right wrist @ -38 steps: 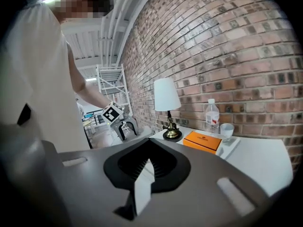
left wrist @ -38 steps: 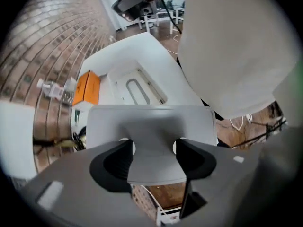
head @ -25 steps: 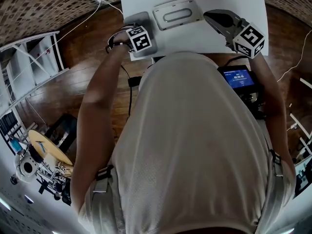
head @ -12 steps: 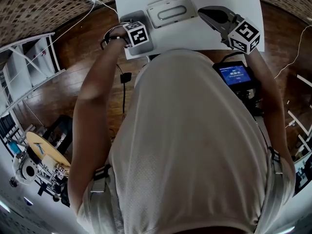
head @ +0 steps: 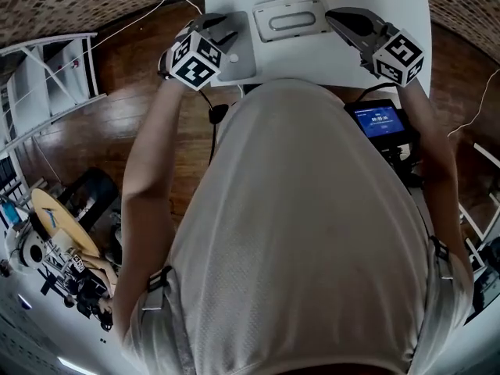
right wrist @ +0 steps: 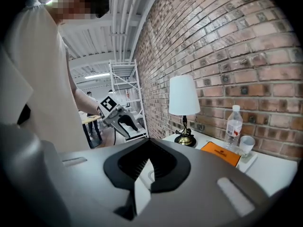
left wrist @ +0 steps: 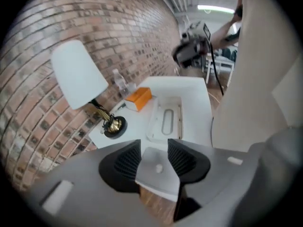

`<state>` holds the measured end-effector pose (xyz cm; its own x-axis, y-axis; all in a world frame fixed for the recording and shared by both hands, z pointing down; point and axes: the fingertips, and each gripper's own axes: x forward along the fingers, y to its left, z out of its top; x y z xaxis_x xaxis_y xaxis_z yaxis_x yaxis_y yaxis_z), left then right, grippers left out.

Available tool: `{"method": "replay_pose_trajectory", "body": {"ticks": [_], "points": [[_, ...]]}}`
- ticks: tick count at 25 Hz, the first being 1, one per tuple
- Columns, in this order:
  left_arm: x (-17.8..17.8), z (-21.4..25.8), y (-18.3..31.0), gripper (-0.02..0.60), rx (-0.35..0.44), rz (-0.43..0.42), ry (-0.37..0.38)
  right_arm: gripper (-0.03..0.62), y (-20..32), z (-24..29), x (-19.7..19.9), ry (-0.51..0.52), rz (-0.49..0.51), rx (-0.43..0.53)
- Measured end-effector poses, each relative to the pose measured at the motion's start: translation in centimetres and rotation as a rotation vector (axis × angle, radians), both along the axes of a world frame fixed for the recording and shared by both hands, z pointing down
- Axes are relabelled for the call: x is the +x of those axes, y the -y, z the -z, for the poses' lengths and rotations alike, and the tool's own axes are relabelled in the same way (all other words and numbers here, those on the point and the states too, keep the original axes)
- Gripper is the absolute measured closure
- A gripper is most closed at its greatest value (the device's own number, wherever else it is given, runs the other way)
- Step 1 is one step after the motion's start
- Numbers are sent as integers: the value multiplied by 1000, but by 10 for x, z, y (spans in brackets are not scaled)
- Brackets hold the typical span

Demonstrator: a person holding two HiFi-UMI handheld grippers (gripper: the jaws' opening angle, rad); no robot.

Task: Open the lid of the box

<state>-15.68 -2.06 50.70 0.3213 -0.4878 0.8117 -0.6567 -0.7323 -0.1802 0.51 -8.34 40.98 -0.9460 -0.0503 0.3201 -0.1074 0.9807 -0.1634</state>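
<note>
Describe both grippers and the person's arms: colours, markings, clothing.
Both the left gripper and right gripper have grey bodies, black ribbed jaw pads and a white cube with black square markers. The left's jaws are closing, with a grey plate showing between them. Arms are bare below a light shirt.

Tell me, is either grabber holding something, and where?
The left gripper is closing its jaws around a gray plate, one pad at each side edge; whether they press it yet cannot be told. The right gripper is shut and empty.

Left claw [left wrist: 154, 151] closing, grey slab [left wrist: 158, 176] between its jaws.
</note>
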Motion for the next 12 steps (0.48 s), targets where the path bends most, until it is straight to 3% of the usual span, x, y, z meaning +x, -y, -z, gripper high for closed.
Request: {"method": "replay_pose_trajectory", "body": {"ticks": [4, 5, 7, 12], "points": [[14, 76, -6, 510, 185, 146, -416, 592, -1, 12, -7, 24, 26, 2], [16, 91, -8, 524, 226, 170, -490, 592, 0, 17, -7, 36, 28, 2], [17, 111, -10, 551, 297, 206, -562, 592, 1, 26, -8, 69, 24, -5], [14, 120, -17, 581, 362, 231, -583, 592, -2, 37, -15, 116, 42, -21]]}}
